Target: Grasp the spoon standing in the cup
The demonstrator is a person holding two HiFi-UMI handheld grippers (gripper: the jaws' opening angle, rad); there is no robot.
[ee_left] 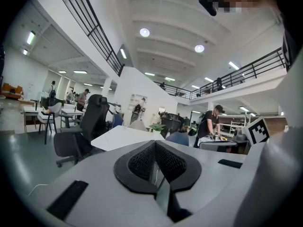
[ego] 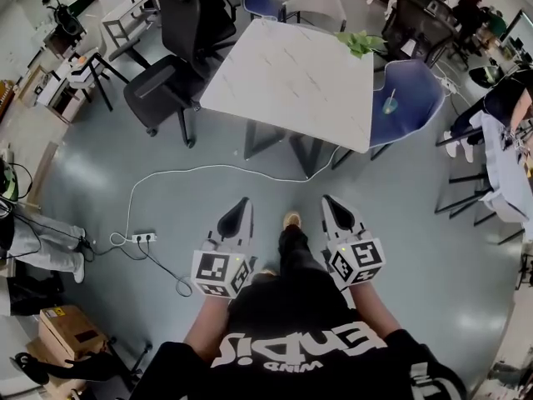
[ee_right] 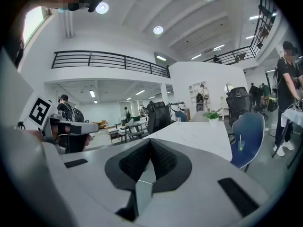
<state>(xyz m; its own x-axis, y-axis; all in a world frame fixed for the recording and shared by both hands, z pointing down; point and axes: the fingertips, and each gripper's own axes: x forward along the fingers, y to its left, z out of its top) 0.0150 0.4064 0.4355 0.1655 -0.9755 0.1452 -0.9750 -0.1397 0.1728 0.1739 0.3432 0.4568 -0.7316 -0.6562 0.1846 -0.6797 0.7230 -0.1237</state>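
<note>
head view: left gripper [ego: 241,205] and right gripper [ego: 330,203] held side by side over grey floor, both pointing toward 12 o'clock. fingers on each look pressed together, nothing in them. white table [ego: 291,73] sits at 12 o'clock, plant [ego: 360,42] on its far right corner. blue chair [ego: 412,98] just beside the table's right edge, at 1 o'clock from the right gripper. cup [ego: 390,106] stands on that chair's seat with the spoon [ego: 390,95] upright in it, well apart from both grippers. black office chair [ego: 179,57] at 11 o'clock, left of the table. power strip [ego: 144,237] on the floor at 9 o'clock from the left gripper, white cable [ego: 216,172] running from it toward the table legs.

left gripper view: jaws fully together, pads touching, nothing between them. the table and the black office chair show beyond the tip, the chair at 10 o'clock. the right gripper's marker cube [ee_left: 257,130] is at 3 o'clock.

right gripper view: jaws together, pads meeting at the tip, nothing pinched. table at 12 to 1 o'clock; blue chair at 3 o'clock with the cup and spoon on the seat, well apart from the tip. the left gripper's marker cube [ee_right: 40,111] is at 9 o'clock.
</note>
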